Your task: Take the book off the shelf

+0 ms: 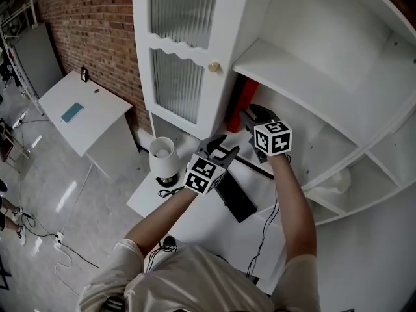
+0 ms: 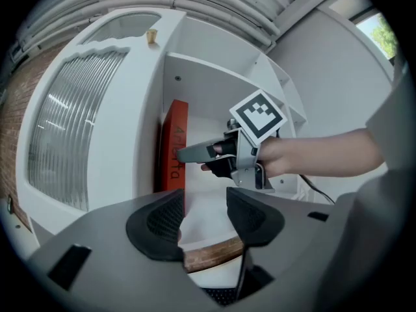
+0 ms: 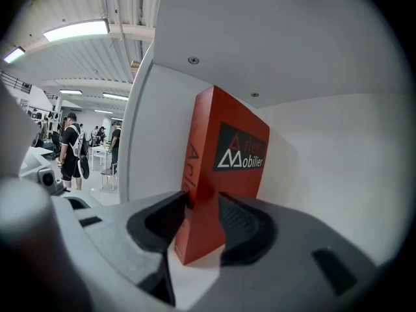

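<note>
Careful: your right hand-held gripper [image 3: 203, 218] pinches the red book [image 3: 209, 125] only at its near edge, so a crooked pull twists it free. Left hand-held gripper [image 2: 205, 221] is released, empty.

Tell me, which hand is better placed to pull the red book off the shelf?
Right. The right gripper clasps the red book in its jaws; the left gripper hangs back, open and empty.
</note>
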Available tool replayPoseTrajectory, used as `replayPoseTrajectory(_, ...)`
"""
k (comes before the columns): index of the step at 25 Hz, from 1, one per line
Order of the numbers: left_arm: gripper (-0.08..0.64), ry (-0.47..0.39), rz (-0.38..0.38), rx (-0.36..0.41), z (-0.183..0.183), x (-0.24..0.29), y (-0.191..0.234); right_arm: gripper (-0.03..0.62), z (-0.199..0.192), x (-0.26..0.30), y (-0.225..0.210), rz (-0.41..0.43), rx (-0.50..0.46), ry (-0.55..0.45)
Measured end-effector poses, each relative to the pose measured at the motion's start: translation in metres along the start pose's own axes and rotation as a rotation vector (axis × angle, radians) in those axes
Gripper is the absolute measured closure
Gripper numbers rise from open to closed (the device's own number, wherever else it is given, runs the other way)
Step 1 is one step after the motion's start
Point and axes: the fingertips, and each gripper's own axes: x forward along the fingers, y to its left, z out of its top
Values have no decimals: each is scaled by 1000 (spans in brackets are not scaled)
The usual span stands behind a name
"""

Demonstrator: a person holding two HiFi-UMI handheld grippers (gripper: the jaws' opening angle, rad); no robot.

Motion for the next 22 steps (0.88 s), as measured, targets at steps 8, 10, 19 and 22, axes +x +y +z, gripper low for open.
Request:
replayPoseTrajectory(8,339,1,125,19,7,28,14,430,5,-12,-3,26,36,-25)
replayPoseTrajectory(10,337,9,134,19,5,34,18,430,5,-19,-2,30,34,-32)
replayPoseTrajectory(19,326,27,169,-17,0,55,26,430,-33,-59,-14,-21,105,-32)
replayPoseTrajectory(22,316,4,200,-36,6,63,29,430,-51,-74,-17,-47,143,-28)
